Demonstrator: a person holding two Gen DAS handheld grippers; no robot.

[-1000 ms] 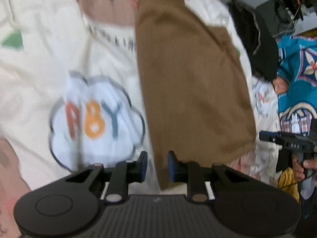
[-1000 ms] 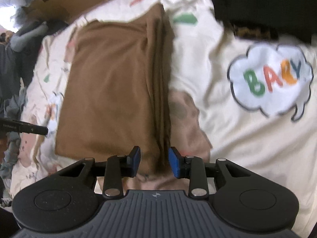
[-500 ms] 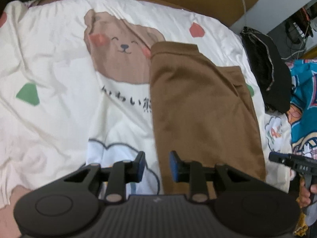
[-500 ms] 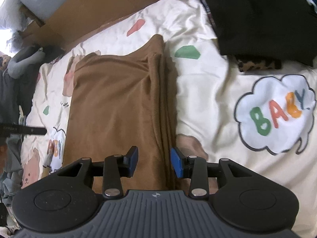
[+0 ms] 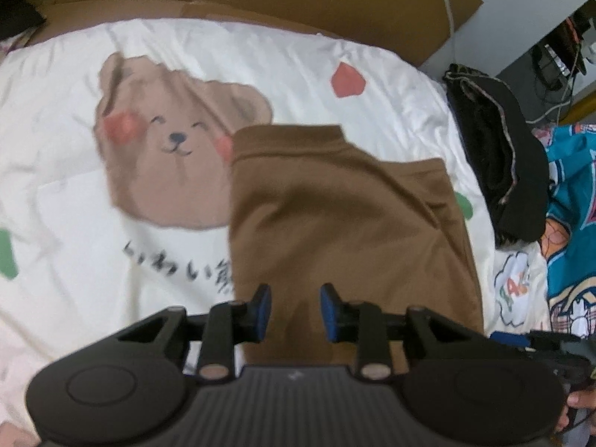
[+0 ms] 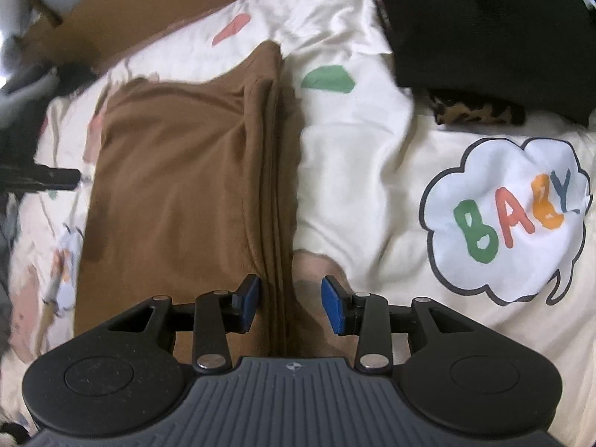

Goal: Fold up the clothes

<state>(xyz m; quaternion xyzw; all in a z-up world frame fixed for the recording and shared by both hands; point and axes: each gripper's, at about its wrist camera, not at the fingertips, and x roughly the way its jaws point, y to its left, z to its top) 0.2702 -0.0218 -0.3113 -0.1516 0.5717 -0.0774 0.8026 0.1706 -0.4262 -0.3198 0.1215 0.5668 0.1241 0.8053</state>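
Nearest, the left gripper (image 5: 292, 311) hovers over the folded brown fabric garment (image 5: 346, 231), jaws opening, nothing between them; the right gripper (image 6: 288, 303) straddles its layered edge ungripped, likely for another fold; beyond, the bear-print cream sheet (image 5: 260, 63) beneath it

One brown garment (image 5: 346, 216), one black garment (image 5: 499, 156), one bedsheet (image 5: 67, 193), two tongs (image 5: 292, 313) (image 6: 289, 303).

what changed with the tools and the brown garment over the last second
The left tool moved from the bedsheet at the brown garment's edge to over the garment itself, its jaws opening and empty. The right tool widened slightly, straddling the garment's folded edge. Nothing was gripped; the garment stayed flat.
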